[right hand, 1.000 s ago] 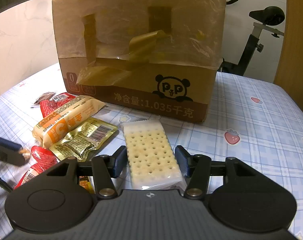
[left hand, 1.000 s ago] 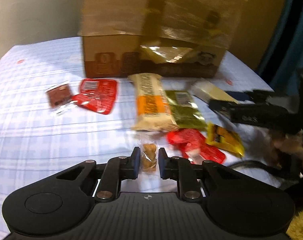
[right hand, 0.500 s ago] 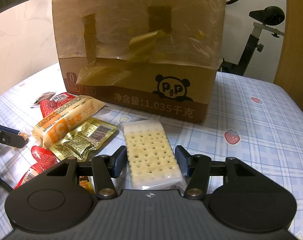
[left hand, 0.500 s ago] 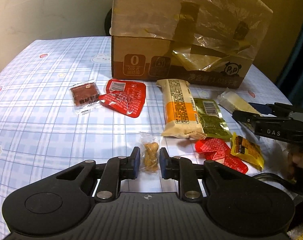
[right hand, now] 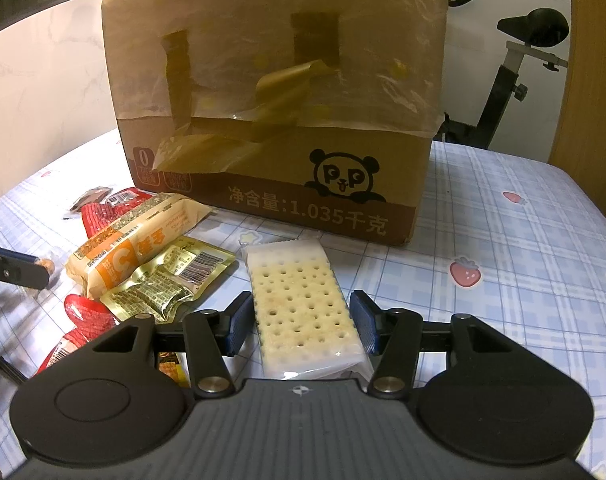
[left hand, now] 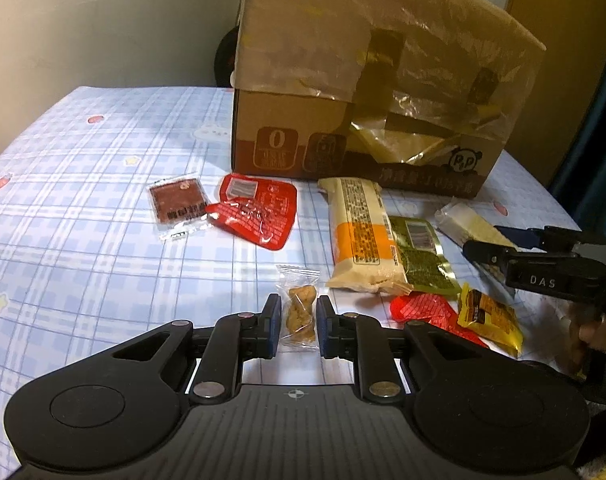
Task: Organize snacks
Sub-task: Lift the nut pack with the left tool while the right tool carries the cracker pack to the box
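My left gripper is shut on a small clear packet of brown snack pieces, held just above the checked tablecloth. In the right wrist view its fingertips show at the left edge. My right gripper is shut on a white cracker packet with a dotted top, which lies lengthwise between the pads. From the left wrist view that cracker packet and the right gripper are at the right. A tall cardboard box with loose tape stands behind both.
Loose on the cloth are an orange-and-cream packet, a green-gold packet, two red packets, a brown square packet and a yellow packet. An exercise bike stands beyond the table's far right.
My left gripper has lifted and turned a little with the small packet still in it, so the box now sits further right in its view. The right gripper has not moved.
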`<control>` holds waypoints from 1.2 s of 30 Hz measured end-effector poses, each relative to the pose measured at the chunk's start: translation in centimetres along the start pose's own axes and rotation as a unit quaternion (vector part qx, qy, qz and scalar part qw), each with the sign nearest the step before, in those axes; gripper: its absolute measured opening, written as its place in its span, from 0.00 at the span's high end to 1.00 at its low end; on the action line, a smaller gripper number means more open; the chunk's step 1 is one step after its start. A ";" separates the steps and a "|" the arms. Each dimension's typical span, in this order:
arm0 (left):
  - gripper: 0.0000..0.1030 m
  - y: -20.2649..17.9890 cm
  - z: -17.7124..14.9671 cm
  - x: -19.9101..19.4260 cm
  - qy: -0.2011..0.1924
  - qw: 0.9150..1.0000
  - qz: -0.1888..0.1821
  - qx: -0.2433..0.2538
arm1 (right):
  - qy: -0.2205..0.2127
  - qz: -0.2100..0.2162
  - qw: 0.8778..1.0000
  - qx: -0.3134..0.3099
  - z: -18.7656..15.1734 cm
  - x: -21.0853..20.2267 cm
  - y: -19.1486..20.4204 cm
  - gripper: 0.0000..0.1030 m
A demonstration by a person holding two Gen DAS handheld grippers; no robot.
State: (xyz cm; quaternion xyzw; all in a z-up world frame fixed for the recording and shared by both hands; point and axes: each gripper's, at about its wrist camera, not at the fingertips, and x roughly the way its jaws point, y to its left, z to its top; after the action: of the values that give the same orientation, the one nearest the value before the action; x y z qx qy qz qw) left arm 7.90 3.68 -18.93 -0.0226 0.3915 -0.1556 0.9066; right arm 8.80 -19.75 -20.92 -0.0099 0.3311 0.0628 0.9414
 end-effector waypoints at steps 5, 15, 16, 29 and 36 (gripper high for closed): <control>0.81 -0.1 0.1 0.0 -0.002 1.000 -0.001 0.000 | 0.000 -0.002 1.000 -0.001 0.0 0.0 0.0 0.46; 0.81 0.2 0.7 -1.2 -0.035 0.999 -0.006 -0.009 | 0.009 0.013 1.000 -0.001 0.8 -0.2 -0.3 0.48; 0.81 0.2 0.8 -1.4 -0.039 0.999 -0.007 -0.010 | 0.004 0.010 1.000 -0.003 1.0 -0.6 -0.4 0.49; 0.81 0.7 1.6 -2.2 -0.062 0.998 0.007 -0.004 | -0.026 0.011 0.999 0.039 1.3 -4.2 -0.9 0.49; 0.81 0.6 6.3 -5.7 -0.139 0.990 -0.008 0.001 | -0.094 0.011 0.995 0.039 4.6 -8.2 -1.4 0.50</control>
State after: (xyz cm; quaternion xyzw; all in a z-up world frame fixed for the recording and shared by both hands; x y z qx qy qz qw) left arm 8.90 5.40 -10.65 -0.0465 0.2618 -0.1583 0.9509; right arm 5.49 -21.82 -12.27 0.0366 0.2433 0.0606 0.9674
